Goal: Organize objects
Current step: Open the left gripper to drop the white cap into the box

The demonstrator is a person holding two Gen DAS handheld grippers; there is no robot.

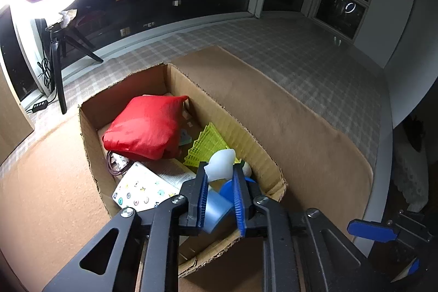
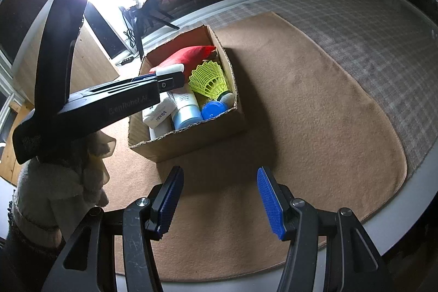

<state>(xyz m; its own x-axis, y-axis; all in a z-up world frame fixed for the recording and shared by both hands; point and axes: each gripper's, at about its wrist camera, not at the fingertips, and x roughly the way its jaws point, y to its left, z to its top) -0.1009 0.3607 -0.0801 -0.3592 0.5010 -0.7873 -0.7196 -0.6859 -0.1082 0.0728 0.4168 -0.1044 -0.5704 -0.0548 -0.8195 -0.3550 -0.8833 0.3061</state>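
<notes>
A cardboard box [image 1: 90, 133] stands on a brown mat; it also shows in the right wrist view [image 2: 191, 138]. It holds a red pouch [image 1: 145, 125], a yellow shuttlecock [image 1: 206, 145], a sticker sheet [image 1: 142, 189] and a blue lid [image 2: 213, 110]. My left gripper [image 1: 220, 179] is shut on a white and light-blue tube [image 1: 219, 163] and holds it over the box's near right corner. In the right wrist view the left gripper [image 2: 169, 75] reaches over the box, with the tube [image 2: 186, 111] below it. My right gripper [image 2: 217, 196] is open and empty above the mat in front of the box.
A ring light on a black tripod [image 1: 56, 54] stands behind the box at the left, with a cable on the checked tabletop [image 1: 301, 51]. A tissue pack [image 2: 158, 112] lies in the box. The brown mat [image 2: 314, 114] spreads to the right. Dark windows run along the back.
</notes>
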